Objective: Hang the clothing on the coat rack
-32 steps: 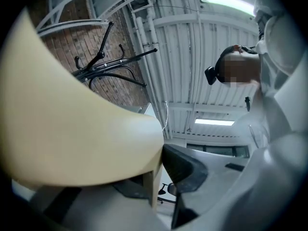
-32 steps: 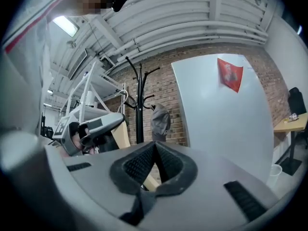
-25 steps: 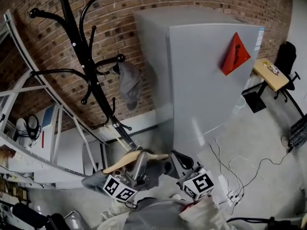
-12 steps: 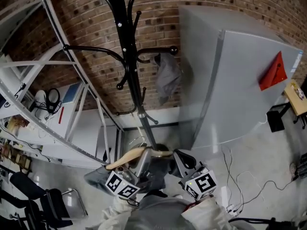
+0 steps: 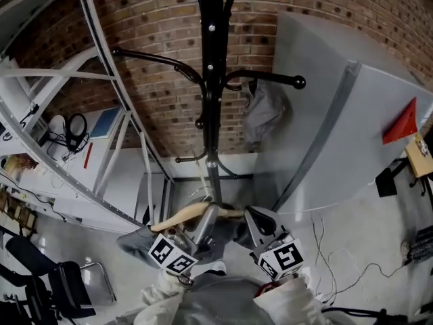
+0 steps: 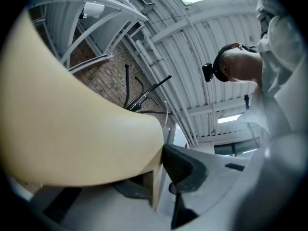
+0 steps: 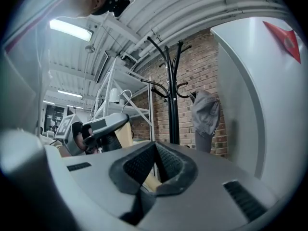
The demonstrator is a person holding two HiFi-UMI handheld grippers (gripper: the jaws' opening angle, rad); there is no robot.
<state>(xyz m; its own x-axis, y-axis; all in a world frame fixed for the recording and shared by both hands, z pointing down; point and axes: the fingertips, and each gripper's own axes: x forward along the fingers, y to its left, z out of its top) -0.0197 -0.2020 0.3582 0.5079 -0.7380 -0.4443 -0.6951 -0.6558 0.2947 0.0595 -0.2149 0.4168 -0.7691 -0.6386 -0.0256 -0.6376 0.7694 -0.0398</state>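
Note:
A black coat rack stands against the brick wall, straight ahead in the head view. A grey garment hangs from its right arm. Low in that view my left gripper is shut on a wooden hanger, and grey clothing is draped under the hanger. In the left gripper view the pale hanger fills the left side, pressed against a black pad. My right gripper is at the hanger's right end. Its pads meet, with a strip of pale wood showing between them. The coat rack rises beyond.
A tall grey cabinet with a red triangle stands right of the rack. White metal shelving fills the left. A chair stands at the lower left, and cables lie on the floor at the right.
The head view has swung so that the coat rack moved from upper left to centre. Both grippers and the hanger stayed low in the view, with the same hold.

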